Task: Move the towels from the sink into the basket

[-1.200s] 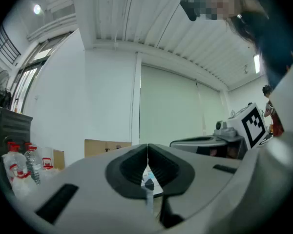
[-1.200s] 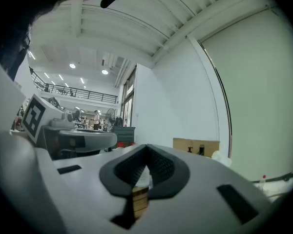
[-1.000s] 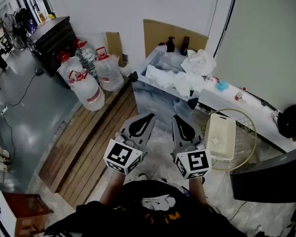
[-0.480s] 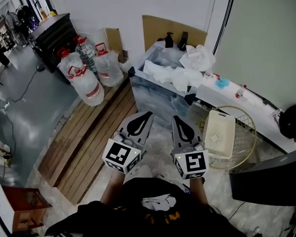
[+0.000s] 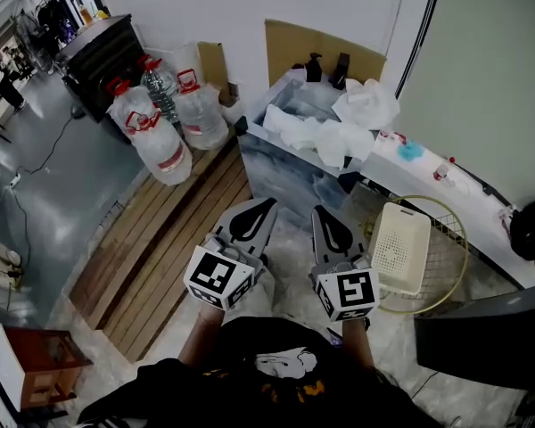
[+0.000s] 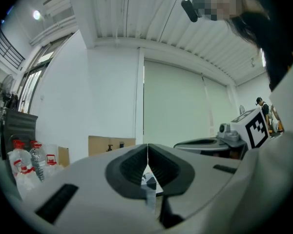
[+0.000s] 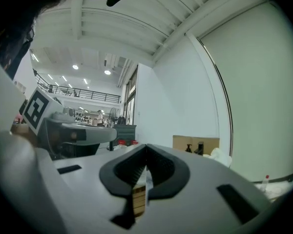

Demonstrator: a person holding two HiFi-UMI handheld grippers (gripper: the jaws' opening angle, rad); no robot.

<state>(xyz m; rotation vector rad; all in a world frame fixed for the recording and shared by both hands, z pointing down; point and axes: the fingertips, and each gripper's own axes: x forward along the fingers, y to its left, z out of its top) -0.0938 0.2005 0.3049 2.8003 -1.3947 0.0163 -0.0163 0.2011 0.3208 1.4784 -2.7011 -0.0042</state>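
Observation:
In the head view, several white towels (image 5: 334,125) lie heaped in and over the grey sink (image 5: 285,172) against the far wall. A cream slotted basket (image 5: 399,245) stands on the floor to the right of the sink. My left gripper (image 5: 259,206) and right gripper (image 5: 322,213) hover side by side close to my body, well short of the sink, both shut and holding nothing. In the left gripper view the left gripper (image 6: 147,147) has its jaws pressed together. The right gripper (image 7: 146,148) looks the same in its own view, with a white towel (image 7: 219,154) far off at the right.
Large water bottles (image 5: 158,129) with red caps stand left of the sink beside a dark cabinet (image 5: 102,61). Wooden slats (image 5: 160,248) cover the floor at the left. A gold wire hoop (image 5: 441,257) lies under the basket. A white counter (image 5: 446,194) runs to the right; soap bottles (image 5: 325,65) stand behind the sink.
Both grippers have stayed shut and empty, sinking a little. The head view has shifted slightly, so the sink and basket sit a bit further right and lower.

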